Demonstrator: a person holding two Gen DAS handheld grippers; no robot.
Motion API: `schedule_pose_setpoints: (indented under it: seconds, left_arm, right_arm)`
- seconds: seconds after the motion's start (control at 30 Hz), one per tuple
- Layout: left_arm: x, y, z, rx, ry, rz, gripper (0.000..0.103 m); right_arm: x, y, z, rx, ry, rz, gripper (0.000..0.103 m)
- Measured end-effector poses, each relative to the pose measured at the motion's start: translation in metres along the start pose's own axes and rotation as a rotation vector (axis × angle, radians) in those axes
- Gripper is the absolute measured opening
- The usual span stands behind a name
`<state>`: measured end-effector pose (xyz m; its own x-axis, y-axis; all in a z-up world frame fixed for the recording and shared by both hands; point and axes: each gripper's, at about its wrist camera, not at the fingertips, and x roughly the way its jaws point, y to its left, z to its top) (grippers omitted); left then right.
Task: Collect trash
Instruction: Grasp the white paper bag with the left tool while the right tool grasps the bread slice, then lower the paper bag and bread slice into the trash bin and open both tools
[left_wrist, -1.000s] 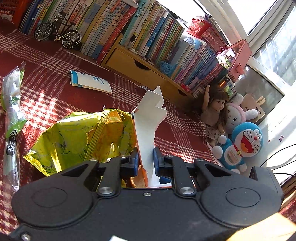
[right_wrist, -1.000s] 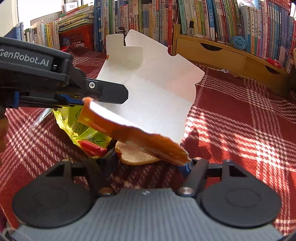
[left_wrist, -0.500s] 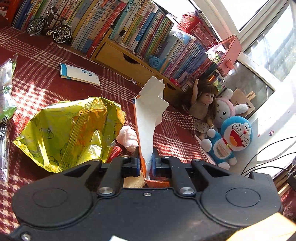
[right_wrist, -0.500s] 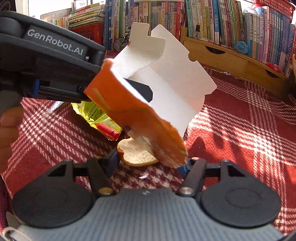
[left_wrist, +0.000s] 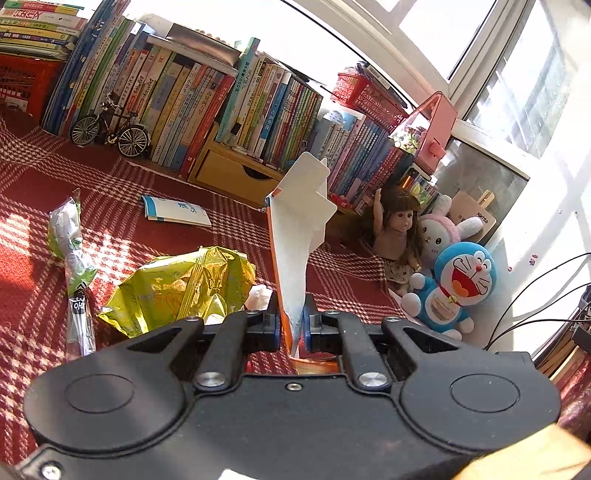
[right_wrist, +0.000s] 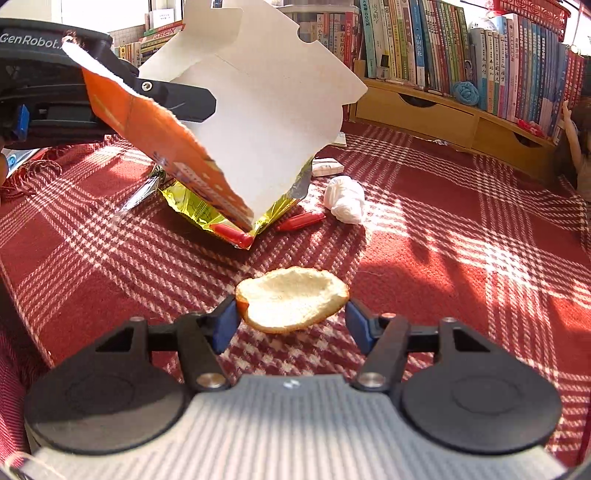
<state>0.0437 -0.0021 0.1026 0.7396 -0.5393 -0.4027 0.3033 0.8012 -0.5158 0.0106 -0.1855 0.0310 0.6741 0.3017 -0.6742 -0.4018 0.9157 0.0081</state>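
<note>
A red-and-white plaid blanket (right_wrist: 424, 229) covers the floor in front of low wooden shelves packed with books (left_wrist: 207, 96), sunlight falling across it. Held off that blanket, a torn, flattened cardboard box, orange outside and white inside (left_wrist: 301, 229), stands upright in the left gripper (left_wrist: 291, 323), whose fingers are pressed narrow onto its lower edge, apparently so it can be carried off as trash. The right gripper (right_wrist: 291, 319) has its fingers spread wide on either side of a curved piece of orange peel (right_wrist: 291, 301); the near-left pad looks to touch its edge, the other stands just clear, so I cannot tell if it is gripped. Further out lie a crumpled yellow-green foil bag (left_wrist: 177, 288), a white tissue wad (right_wrist: 345, 199) and a red pen (right_wrist: 299, 221), still uncollected.
</note>
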Motion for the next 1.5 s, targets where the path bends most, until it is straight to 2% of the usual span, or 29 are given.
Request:
schedule_pose_setpoints:
  seconds: [0.27, 0.57, 0.73, 0.97, 1.17, 1.37, 1.5]
  left_arm:
    - [-0.068, -0.004, -0.01, 0.068, -0.012, 0.008, 0.01]
    - [-0.149, -0.016, -0.054, 0.167, 0.026, -0.004, 0.01]
    - [-0.175, -0.018, -0.088, 0.225, 0.122, 0.002, 0.01]
    - [-0.191, 0.0, -0.142, 0.129, 0.294, 0.012, 0.01]
    - [-0.179, 0.013, -0.182, 0.054, 0.452, 0.044, 0.01]
    - [-0.145, 0.022, -0.216, 0.031, 0.652, 0.145, 0.01]
    - [-0.128, 0.02, -0.229, 0.075, 0.708, 0.194, 0.011]
  right_arm:
    - [-0.053, 0.003, -0.012, -0.007, -0.052, 0.018, 0.065]
    - [-0.107, 0.025, -0.04, -0.047, -0.067, 0.064, 0.066]
    - [-0.124, 0.043, -0.067, -0.056, -0.044, 0.112, 0.066]
    - [-0.122, 0.067, -0.106, -0.05, 0.026, 0.153, 0.066]
    - [-0.105, 0.086, -0.13, -0.055, 0.109, 0.193, 0.066]
    - [-0.092, 0.093, -0.141, -0.039, 0.173, 0.227, 0.066]
    - [-0.085, 0.093, -0.143, -0.028, 0.22, 0.229, 0.067]
